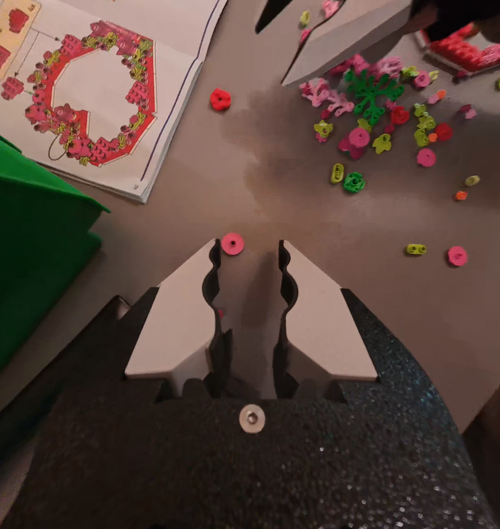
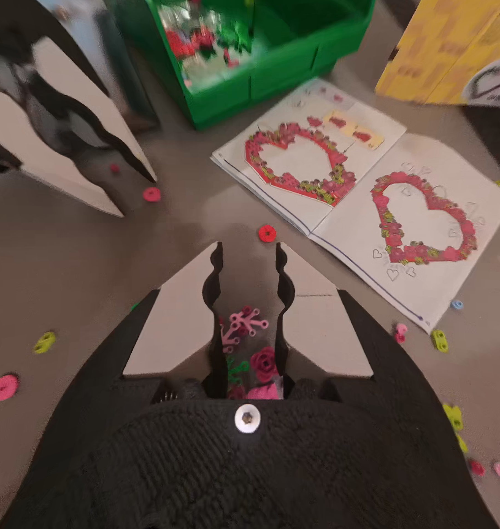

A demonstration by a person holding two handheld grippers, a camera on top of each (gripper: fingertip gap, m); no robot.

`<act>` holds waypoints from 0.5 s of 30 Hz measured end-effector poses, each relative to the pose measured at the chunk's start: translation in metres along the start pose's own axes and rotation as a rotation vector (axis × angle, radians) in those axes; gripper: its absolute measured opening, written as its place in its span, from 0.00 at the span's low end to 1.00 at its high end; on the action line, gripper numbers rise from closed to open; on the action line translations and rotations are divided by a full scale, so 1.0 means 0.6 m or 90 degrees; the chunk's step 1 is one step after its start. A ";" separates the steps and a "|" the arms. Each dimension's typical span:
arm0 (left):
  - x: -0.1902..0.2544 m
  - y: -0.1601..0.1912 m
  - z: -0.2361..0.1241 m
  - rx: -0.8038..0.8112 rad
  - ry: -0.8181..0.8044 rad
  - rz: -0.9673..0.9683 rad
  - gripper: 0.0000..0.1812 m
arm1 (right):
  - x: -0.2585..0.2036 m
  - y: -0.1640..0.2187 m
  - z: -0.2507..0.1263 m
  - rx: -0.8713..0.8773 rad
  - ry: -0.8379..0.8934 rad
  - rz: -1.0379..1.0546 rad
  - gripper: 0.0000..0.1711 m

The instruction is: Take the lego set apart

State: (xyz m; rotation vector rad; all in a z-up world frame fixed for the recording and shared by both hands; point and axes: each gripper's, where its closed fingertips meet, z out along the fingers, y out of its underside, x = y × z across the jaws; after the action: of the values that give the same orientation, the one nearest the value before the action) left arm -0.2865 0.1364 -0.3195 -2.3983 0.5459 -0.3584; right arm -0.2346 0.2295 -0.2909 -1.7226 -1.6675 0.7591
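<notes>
Both the left gripper (image 1: 249,247) and right gripper (image 2: 248,249) hover parted and empty over the grey worktop (image 1: 300,286). A flat round pink plastic stud (image 1: 232,243) lies just beside the left gripper's tip. Bare worktop lies between the open paper instruction booklet (image 1: 100,94) and the scattered pink, green and lime plastic pieces (image 1: 380,114).

A grey-brown tabletop (image 1: 185,217) carries an open instruction booklet (image 2: 357,200) with a green bin (image 2: 271,71) just beyond it and a yellow box (image 2: 443,51) further right. Loose lego pieces lie scattered: a pink round disc (image 1: 232,243), a red flower piece (image 1: 220,99), a green leaf piece (image 1: 371,96), lime bits (image 1: 416,249) and a partly stripped red frame (image 1: 469,54).
</notes>
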 end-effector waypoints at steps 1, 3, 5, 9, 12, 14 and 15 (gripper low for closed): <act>-0.003 0.007 0.004 -0.008 -0.002 -0.003 0.21 | 0.004 0.005 0.016 -0.022 -0.010 -0.002 0.22; -0.003 0.007 0.006 0.009 0.012 -0.005 0.20 | 0.010 0.013 0.039 -0.047 -0.022 -0.007 0.23; -0.005 0.008 0.005 0.017 0.019 0.001 0.18 | 0.014 0.019 0.053 -0.059 -0.029 -0.014 0.22; -0.008 0.006 0.007 0.032 0.032 0.013 0.13 | 0.015 0.021 0.066 -0.045 -0.037 -0.007 0.20; -0.005 0.002 0.012 0.039 0.049 0.023 0.09 | 0.018 0.020 0.067 -0.030 -0.038 0.006 0.18; 0.000 -0.001 0.016 0.044 0.063 0.028 0.07 | 0.021 0.019 0.067 -0.025 -0.037 0.007 0.16; 0.003 -0.003 0.018 0.046 0.069 0.029 0.07 | 0.022 0.020 0.067 -0.025 -0.032 0.003 0.15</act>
State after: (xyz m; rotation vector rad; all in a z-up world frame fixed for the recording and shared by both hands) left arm -0.2805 0.1424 -0.3263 -2.3027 0.6242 -0.4833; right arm -0.2571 0.2442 -0.3255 -1.7478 -1.7231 0.7833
